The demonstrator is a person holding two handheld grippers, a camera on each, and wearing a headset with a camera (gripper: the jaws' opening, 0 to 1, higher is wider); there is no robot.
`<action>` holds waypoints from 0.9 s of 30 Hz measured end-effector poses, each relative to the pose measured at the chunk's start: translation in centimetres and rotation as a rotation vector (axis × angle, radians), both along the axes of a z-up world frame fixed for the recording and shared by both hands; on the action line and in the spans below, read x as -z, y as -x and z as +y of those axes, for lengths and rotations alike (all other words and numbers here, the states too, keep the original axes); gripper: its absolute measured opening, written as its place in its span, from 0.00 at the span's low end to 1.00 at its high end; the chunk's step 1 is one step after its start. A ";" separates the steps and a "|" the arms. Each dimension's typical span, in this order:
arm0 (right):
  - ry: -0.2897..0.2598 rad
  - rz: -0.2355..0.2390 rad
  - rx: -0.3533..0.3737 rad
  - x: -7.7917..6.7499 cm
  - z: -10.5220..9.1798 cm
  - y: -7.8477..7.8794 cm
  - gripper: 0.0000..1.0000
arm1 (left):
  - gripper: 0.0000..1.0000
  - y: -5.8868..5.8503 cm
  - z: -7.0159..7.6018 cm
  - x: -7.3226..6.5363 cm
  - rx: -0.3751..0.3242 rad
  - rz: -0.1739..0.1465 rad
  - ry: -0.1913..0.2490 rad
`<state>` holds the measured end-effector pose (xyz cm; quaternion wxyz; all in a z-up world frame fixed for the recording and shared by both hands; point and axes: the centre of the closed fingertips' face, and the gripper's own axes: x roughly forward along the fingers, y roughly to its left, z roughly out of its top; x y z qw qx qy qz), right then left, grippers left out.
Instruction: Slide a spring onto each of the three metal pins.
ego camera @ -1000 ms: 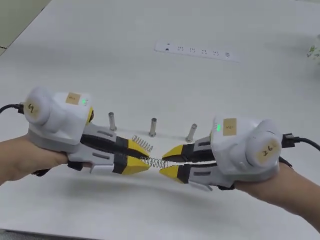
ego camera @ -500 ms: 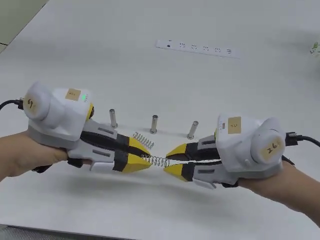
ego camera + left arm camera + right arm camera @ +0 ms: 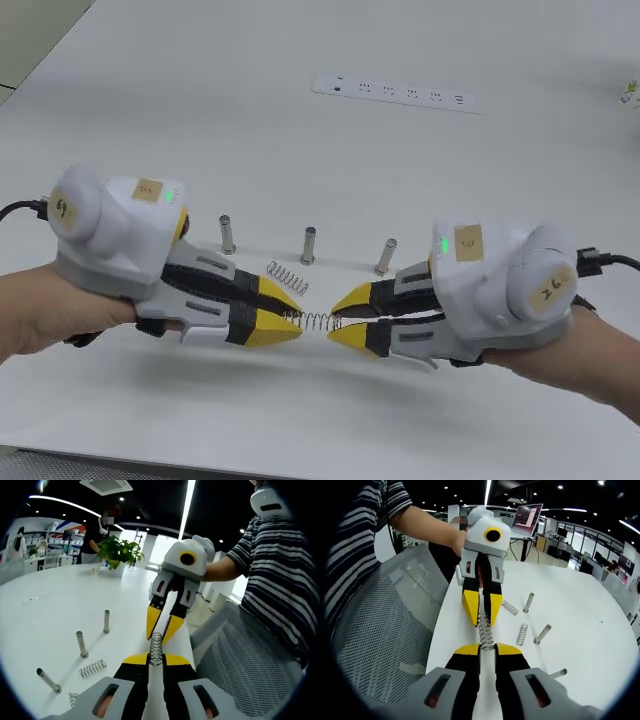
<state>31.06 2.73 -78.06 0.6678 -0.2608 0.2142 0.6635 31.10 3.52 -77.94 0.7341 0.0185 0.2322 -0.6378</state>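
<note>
Steel wire, coiled into a spring (image 3: 313, 321), is hanging in the air between my two grippers, over the near part of the white table (image 3: 300, 430). My left gripper (image 3: 288, 322) is pinching one end, its yellow jaws clamped on the coil, and my right gripper (image 3: 340, 320) is clamping the other end the same way, so the spring is running straight from tip to tip. Beyond it the left pin (image 3: 227, 235), middle pin (image 3: 309, 245) and right pin (image 3: 386, 256) are standing in a row, all bare. A loose spring (image 3: 287, 277) is lying just in front of them, and a second loose spring (image 3: 522, 634) is lying beside the pins in the right gripper view.

I am judging that one gripper should release, leaving the other holding the spring near one end with the open mouth free. I should be turning the coil's axis in line with a pin, lowering straight along it, and gripping lightly so the coil is not crushed and the pin is not knocked over.
</note>
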 end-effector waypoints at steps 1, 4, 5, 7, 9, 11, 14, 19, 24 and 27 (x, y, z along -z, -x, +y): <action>-0.004 -0.012 -0.013 -0.5 0.1 0.0 0.08 | 0.01 0.0 0.1 0.3 0.002 -0.006 -0.014; 0.004 -0.026 -0.028 -1.1 0.3 -0.1 0.08 | 0.01 0.0 0.1 0.4 -0.004 -0.006 -0.011; 0.004 -0.043 -0.037 -1.4 0.5 -0.2 0.07 | 0.01 -0.1 0.1 0.4 -0.006 -0.009 -0.011; 0.004 -0.042 -0.045 -1.7 0.7 -0.2 0.07 | 0.01 0.0 0.1 0.4 -0.006 -0.014 -0.013; 0.003 -0.050 -0.056 -2.0 0.8 -0.2 0.07 | 0.01 0.0 0.1 0.3 -0.010 -0.018 -0.011; 0.003 -0.052 -0.061 -2.1 0.9 -0.3 0.07 | 0.01 -0.1 0.1 0.2 -0.013 -0.019 -0.006; -0.003 -0.043 -0.063 -2.3 1.0 -0.3 0.07 | 0.01 -0.1 0.2 0.2 -0.015 -0.023 -0.005; -0.030 -0.024 -0.064 -3.0 1.6 -0.1 0.08 | 0.01 0.2 0.1 0.3 -0.009 -0.029 -0.010; -0.050 -0.013 -0.053 -3.3 2.2 0.0 0.08 | 0.01 0.2 0.0 0.3 -0.010 -0.038 -0.018; -0.088 -0.008 -0.036 -4.0 2.8 0.0 0.08 | 0.01 0.3 -0.4 0.0 -0.006 -0.038 -0.005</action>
